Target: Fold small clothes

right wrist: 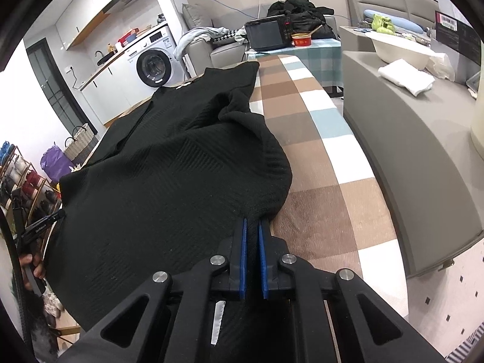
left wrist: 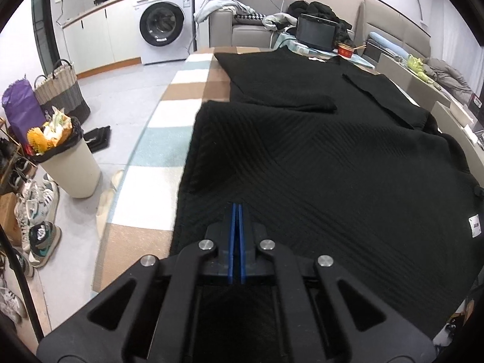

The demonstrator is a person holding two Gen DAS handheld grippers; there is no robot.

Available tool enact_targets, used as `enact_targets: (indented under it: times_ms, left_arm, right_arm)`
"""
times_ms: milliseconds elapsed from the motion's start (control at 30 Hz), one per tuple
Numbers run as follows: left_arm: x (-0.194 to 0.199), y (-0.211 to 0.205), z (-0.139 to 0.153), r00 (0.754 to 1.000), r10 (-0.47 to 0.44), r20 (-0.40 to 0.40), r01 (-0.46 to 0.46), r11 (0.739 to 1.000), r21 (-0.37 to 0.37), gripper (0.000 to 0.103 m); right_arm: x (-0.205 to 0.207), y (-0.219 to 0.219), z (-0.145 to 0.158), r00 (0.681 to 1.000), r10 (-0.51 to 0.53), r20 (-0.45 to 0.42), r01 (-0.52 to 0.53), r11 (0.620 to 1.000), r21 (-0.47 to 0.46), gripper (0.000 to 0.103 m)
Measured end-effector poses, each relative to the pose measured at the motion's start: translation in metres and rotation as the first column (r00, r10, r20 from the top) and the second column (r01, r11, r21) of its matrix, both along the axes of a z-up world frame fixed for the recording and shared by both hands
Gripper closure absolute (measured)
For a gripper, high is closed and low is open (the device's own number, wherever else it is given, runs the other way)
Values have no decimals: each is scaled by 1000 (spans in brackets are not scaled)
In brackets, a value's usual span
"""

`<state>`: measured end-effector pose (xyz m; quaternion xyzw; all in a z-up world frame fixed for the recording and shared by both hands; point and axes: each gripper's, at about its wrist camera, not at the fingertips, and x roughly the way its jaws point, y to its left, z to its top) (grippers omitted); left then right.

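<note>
A black ribbed knit sweater (left wrist: 317,157) lies spread over a table covered with a brown, white and teal checked cloth (left wrist: 169,139); one sleeve is folded across the body. My left gripper (left wrist: 237,208) is shut, its blue pads pressed together at the near hem, where the knit rises to the tips. In the right wrist view the sweater (right wrist: 169,166) fills the left half of the checked cloth (right wrist: 317,139). My right gripper (right wrist: 253,220) is shut on the sweater's near right edge, with dark fabric pinched between its pads.
A full waste bin (left wrist: 71,169) and shoes (left wrist: 39,211) stand on the floor left of the table. A grey bench (right wrist: 408,139) with a folded white cloth (right wrist: 405,77) runs along the right. A black box (left wrist: 316,31) sits beyond the far end. A hand (right wrist: 30,264) shows at lower left.
</note>
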<state>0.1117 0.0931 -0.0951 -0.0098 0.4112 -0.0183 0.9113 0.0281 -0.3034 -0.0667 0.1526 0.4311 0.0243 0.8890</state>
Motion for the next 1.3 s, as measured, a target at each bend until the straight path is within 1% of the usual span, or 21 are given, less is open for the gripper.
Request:
enact_targets:
  times_ms: [100, 367, 400, 433, 467, 500, 533, 567, 600, 633, 667, 800, 867, 900, 933, 967, 1000, 1033, 1133, 1233, 1300]
  left_arm:
    - [-1, 4, 2, 1000, 9, -1, -9, 1000, -12, 103]
    - [2, 11, -5, 998, 54, -41, -54, 999, 9, 101]
    - [2, 11, -6, 997, 58, -45, -58, 998, 14, 97]
    - [2, 11, -7, 997, 61, -47, -61, 998, 18, 88]
    - [1, 11, -7, 997, 63, -45, -62, 998, 17, 82]
    - [0, 11, -7, 997, 64, -40, -63, 998, 14, 68]
    - [-2, 12, -5, 997, 71, -30, -70, 997, 15, 52]
    - [-4, 12, -3, 997, 80, -19, -80, 997, 23, 44]
    - [-7, 13, -1, 996, 93, -4, -93, 995, 35, 32]
    - [-9, 15, 0, 995, 99, 2, -99, 994, 38, 26]
    - [-11, 17, 0, 995, 104, 3, -104, 994, 37, 26]
    - [-17, 24, -5, 994, 104, -37, -102, 994, 41, 26]
    - [-17, 25, -11, 995, 84, -62, -82, 996, 25, 29]
    - [-17, 25, -13, 995, 71, -65, -71, 997, 3, 38]
    - [-18, 24, -12, 997, 62, -56, -62, 998, -12, 50]
    - [-18, 22, -11, 997, 48, -54, -49, 999, -12, 60]
    - [-18, 19, -10, 998, 26, -52, -27, 999, -22, 88]
    - [-17, 17, -9, 999, 3, -54, -5, 999, -36, 98]
    - [-21, 10, -2, 1000, -2, -18, 2, 1000, -7, 98]
    - [-28, 13, 8, 1000, 8, 19, -8, 1000, -24, 98]
    - [-31, 17, 15, 999, 11, 34, -9, 999, -46, 98]
  right_arm:
    - [0, -1, -1, 1000, 2, -4, -2, 1000, 1, 95]
    - [2, -4, -3, 1000, -6, -9, 6, 1000, 15, 95]
    - [2, -4, -3, 1000, -7, -9, 8, 1000, 18, 95]
    - [1, -4, -4, 1000, -9, -9, 9, 1000, 20, 95]
    - [1, -4, -4, 1000, -9, -10, 9, 1000, 21, 95]
    - [1, -5, -4, 1000, -9, -11, 9, 1000, 22, 95]
    - [1, -5, -4, 1000, -9, -10, 9, 1000, 22, 95]
    - [1, -5, -4, 1000, -9, -11, 9, 1000, 21, 95]
    - [1, -5, -4, 1000, -9, -11, 9, 1000, 20, 95]
    - [1, -5, -4, 1000, -9, -12, 9, 1000, 20, 95]
    - [1, -5, -5, 1000, -8, -12, 9, 1000, 20, 95]
    - [1, -6, -5, 1000, -7, -15, 8, 1000, 17, 95]
    - [1, -6, -6, 1000, -7, -17, 7, 1000, 18, 95]
    - [1, -6, -6, 1000, -8, -17, 8, 1000, 20, 95]
    - [2, -6, -6, 1000, -9, -18, 10, 1000, 22, 95]
    - [1, -6, -7, 1000, -10, -19, 11, 1000, 22, 95]
    - [1, -6, -7, 1000, -11, -19, 12, 1000, 22, 95]
    - [1, -5, -7, 1000, -10, -20, 11, 1000, 21, 95]
    - [1, -5, -7, 1000, -11, -19, 11, 1000, 21, 95]
    - [1, -6, -7, 1000, -12, -23, 13, 1000, 23, 95]
    - [1, -7, -9, 999, -7, -32, 8, 1000, 21, 89]
